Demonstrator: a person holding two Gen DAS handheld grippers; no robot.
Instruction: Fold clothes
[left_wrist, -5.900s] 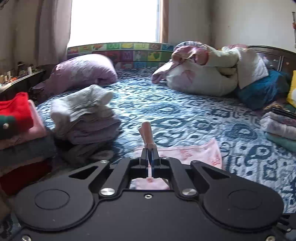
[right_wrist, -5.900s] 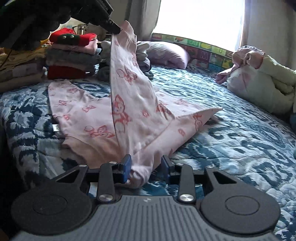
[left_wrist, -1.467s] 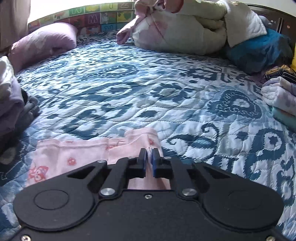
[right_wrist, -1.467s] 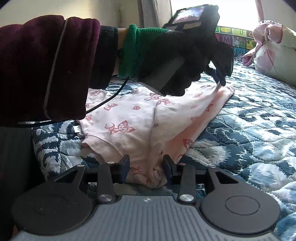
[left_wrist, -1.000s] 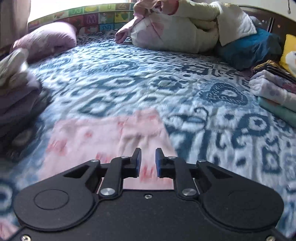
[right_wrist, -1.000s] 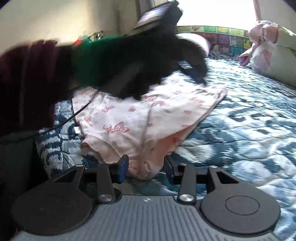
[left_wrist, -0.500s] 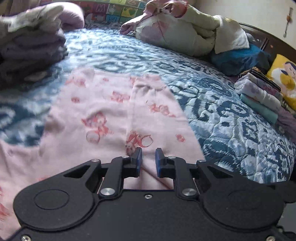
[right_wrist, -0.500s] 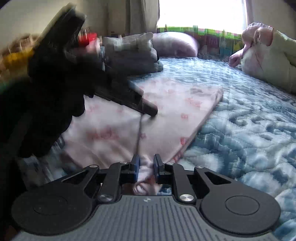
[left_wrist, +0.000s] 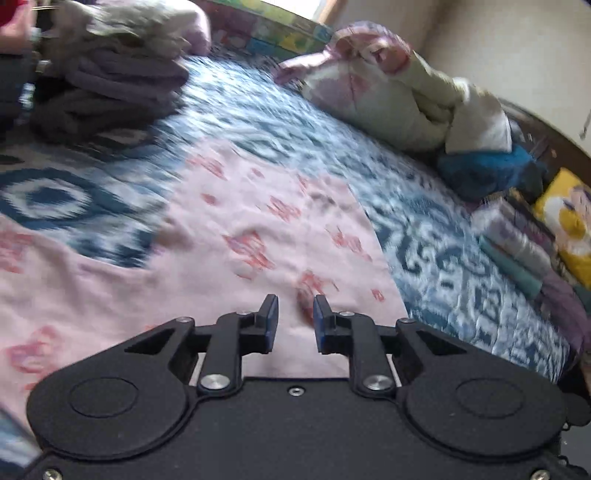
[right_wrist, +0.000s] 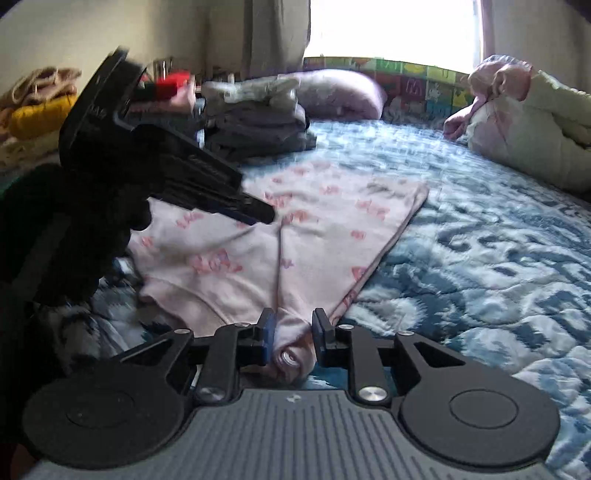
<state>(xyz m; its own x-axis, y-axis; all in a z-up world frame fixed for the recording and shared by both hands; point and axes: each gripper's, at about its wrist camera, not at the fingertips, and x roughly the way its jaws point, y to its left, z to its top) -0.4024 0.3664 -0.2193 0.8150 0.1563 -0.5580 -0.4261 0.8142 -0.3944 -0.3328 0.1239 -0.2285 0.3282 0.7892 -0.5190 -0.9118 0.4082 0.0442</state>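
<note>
- Left gripper (left_wrist: 294, 309) is hovering low-centre over one pink printed garment (left_wrist: 236, 236), jaws just widening, nothing between them.
- Right gripper (right_wrist: 290, 325) is bracketing that garment's bunched cuff (right_wrist: 291, 343), jaws just reopening slightly.
- Garment is lying flat, soft, across one quilted blue bedspread (right_wrist: 480, 240).

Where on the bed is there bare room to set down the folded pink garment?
Bare quilt lies between the pink garment and the bundled bedding by the far wall. It is crowded left of the garment, where the grey clothes stack stands, and at the right edge, where another folded pile sits.
</note>
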